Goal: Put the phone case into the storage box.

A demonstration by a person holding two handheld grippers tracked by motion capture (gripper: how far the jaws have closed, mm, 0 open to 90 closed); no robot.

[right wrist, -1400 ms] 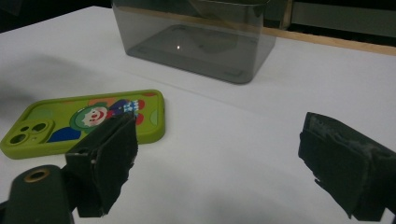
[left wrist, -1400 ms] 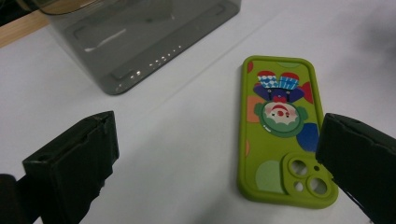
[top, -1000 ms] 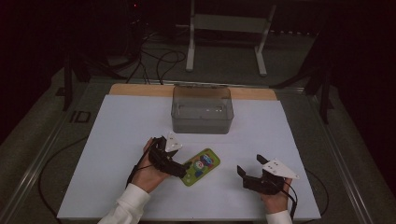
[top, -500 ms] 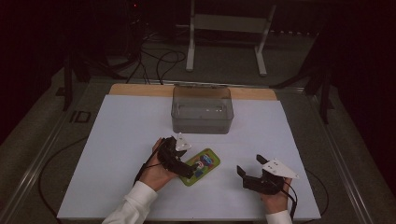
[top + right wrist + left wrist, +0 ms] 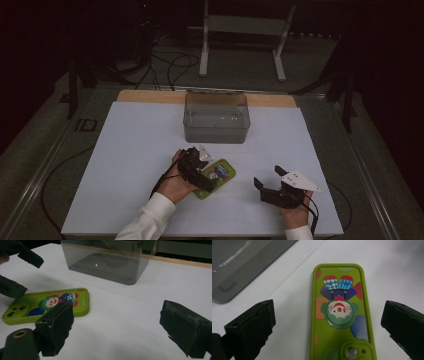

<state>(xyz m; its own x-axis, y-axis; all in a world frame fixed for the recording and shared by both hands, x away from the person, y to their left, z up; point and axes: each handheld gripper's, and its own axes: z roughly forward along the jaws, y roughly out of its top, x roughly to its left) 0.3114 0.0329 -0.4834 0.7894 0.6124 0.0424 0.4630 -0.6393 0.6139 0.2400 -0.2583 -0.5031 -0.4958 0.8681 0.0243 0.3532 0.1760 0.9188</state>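
The white table surface point(image 5: 130, 150) carries a clear plastic bin point(image 5: 216, 117) at upper centre. The green phone case point(image 5: 216, 177) lies flat at lower centre — printed side up. The left gripper point(image 5: 206, 181) straddles it, jaws spread wide for a sideways pinch. The right gripper point(image 5: 267, 186) rests at lower right, jaws spread — idle, well apart.
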